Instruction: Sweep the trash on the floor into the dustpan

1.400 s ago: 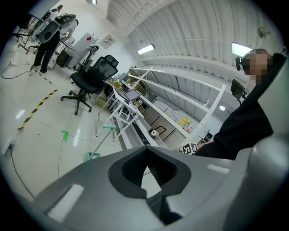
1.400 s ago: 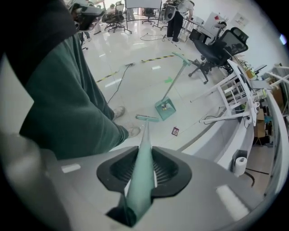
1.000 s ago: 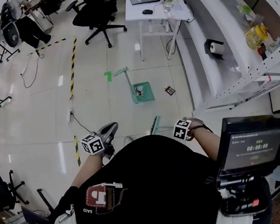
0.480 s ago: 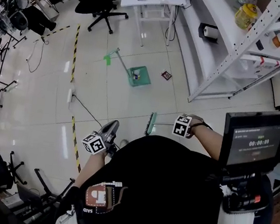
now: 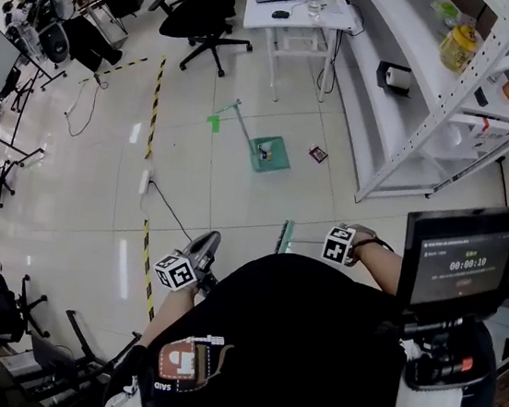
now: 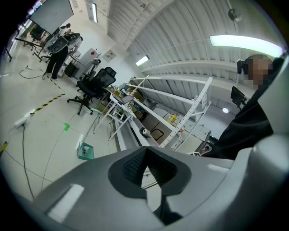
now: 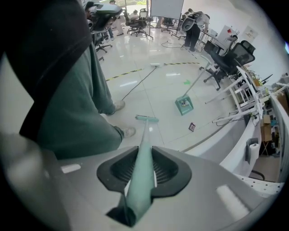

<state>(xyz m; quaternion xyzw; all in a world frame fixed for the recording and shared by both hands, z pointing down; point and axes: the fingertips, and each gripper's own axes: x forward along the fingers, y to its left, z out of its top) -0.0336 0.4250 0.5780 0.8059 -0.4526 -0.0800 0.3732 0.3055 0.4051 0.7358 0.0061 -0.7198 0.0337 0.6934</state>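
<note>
A green dustpan [image 5: 270,153] stands on the pale tiled floor ahead, its long handle [image 5: 244,122] leaning up to the left, with small bits inside it. One dark piece of trash [image 5: 317,154] lies on the floor just to its right. My right gripper [image 5: 323,244] is shut on the teal broom handle [image 7: 143,153]. The broom head [image 5: 283,236] hangs just above the floor near my feet, well short of the dustpan [image 7: 184,104] and the trash [image 7: 192,127]. My left gripper [image 5: 210,239] is shut and holds nothing, and its view shows the dustpan [image 6: 84,151] far off.
White metal shelving [image 5: 413,126] runs along the right. A white desk [image 5: 299,8] with a laptop and a black office chair [image 5: 205,15] stand beyond the dustpan. Yellow-black tape [image 5: 155,110] and a cable [image 5: 170,210] cross the floor at left. People work at far left.
The head view has swung and the dustpan and trash sit a little further right in it. The broom head stays low in front of me, and both grippers keep their grip state.
</note>
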